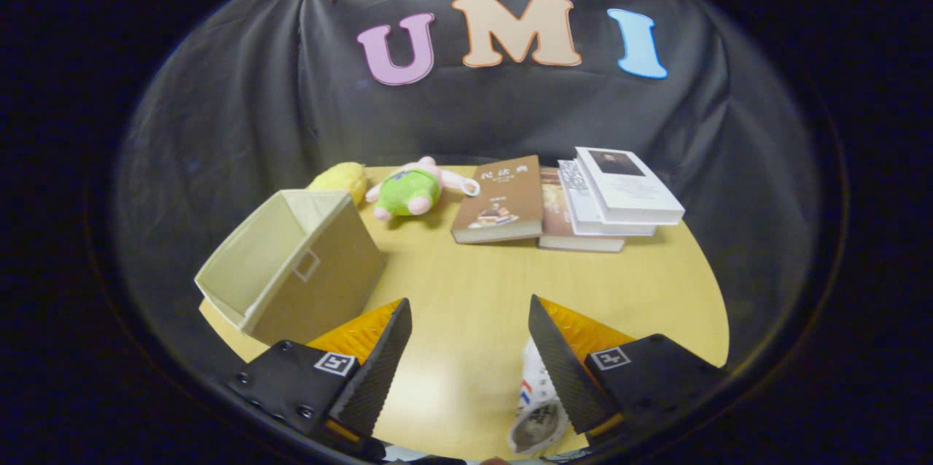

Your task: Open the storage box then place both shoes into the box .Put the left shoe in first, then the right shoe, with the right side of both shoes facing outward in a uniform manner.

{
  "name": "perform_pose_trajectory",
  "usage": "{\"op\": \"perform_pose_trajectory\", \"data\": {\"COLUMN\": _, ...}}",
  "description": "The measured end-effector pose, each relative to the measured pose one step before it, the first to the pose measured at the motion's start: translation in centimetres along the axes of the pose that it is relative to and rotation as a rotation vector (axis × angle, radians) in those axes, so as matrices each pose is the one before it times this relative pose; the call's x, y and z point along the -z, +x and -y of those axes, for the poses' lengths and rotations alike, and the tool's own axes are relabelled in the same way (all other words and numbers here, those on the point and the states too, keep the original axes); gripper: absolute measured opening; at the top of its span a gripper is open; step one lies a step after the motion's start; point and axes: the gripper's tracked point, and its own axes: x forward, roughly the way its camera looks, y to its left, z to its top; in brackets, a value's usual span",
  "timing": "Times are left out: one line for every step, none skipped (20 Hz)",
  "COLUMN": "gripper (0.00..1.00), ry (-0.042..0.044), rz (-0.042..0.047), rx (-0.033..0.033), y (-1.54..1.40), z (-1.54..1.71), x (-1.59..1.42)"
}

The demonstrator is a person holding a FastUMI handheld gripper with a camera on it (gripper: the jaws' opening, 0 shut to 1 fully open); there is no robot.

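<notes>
On the wooden table [474, 283] the storage box [291, 268] sits ahead and to the left of the gripper [470, 348], its open mouth tipped toward the left side. Both fingers are spread wide with bare tabletop between them, grasping nothing. A white shoe [536, 414] with printed markings lies close below, touching the inner face of the right finger. A judgement: the box looks already open, so the step in hand is taking a shoe. Do it well by first confirming which shoe this is, then centring the fingers over its collar and closing firmly before lifting.
</notes>
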Motion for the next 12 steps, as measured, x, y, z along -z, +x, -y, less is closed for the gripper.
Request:
{"op": "perform_pose_trajectory", "data": {"gripper": 1.0, "ry": -0.00547, "rz": -0.01544, "rx": 0.01559, "y": -0.042, "z": 1.355, "x": 0.804}}
{"op": "perform_pose_trajectory", "data": {"gripper": 1.0, "ry": -0.00044, "rz": -0.01322, "rx": 0.0149, "y": 0.049, "z": 1.278, "x": 0.773}}
{"op": "perform_pose_trajectory", "data": {"gripper": 1.0, "ry": 0.00461, "rz": -0.0142, "rx": 0.01386, "y": 0.121, "z": 1.302, "x": 0.8}}
{"op": "perform_pose_trajectory", "data": {"gripper": 1.0, "ry": 0.0064, "rz": -0.01333, "rx": 0.00896, "y": 0.128, "z": 1.084, "x": 0.735}}
{"op": "perform_pose_trajectory", "data": {"gripper": 1.0, "ry": 0.00484, "rz": -0.01392, "rx": 0.01086, "y": 0.214, "z": 1.09, "x": 0.802}}
{"op": "perform_pose_trajectory", "data": {"gripper": 1.0, "ry": -0.00023, "rz": -0.01532, "rx": 0.00927, "y": 0.137, "z": 1.029, "x": 0.873}}
{"op": "perform_pose_trajectory", "data": {"gripper": 1.0, "ry": -0.00259, "rz": -0.01768, "rx": 0.00932, "y": 0.156, "z": 0.929, "x": 0.897}}
{"op": "perform_pose_trajectory", "data": {"gripper": 1.0, "ry": -0.00198, "rz": -0.0199, "rx": 0.00528, "y": 0.338, "z": 0.757, "x": 0.984}}
{"op": "perform_pose_trajectory", "data": {"gripper": 1.0, "ry": -0.00185, "rz": -0.02095, "rx": -0.00053, "y": 0.263, "z": 0.546, "x": 0.949}}
{"op": "perform_pose_trajectory", "data": {"gripper": 1.0, "ry": -0.00212, "rz": -0.02086, "rx": -0.00048, "y": 0.372, "z": 0.434, "x": 0.987}}
{"op": "perform_pose_trajectory", "data": {"gripper": 1.0, "ry": -0.00533, "rz": -0.02405, "rx": -0.00076, "y": 0.361, "z": 0.417, "x": 1.029}}
{"op": "perform_pose_trajectory", "data": {"gripper": 1.0, "ry": -0.00759, "rz": -0.02343, "rx": -0.00254, "y": 0.396, "z": 0.3, "x": 0.981}}
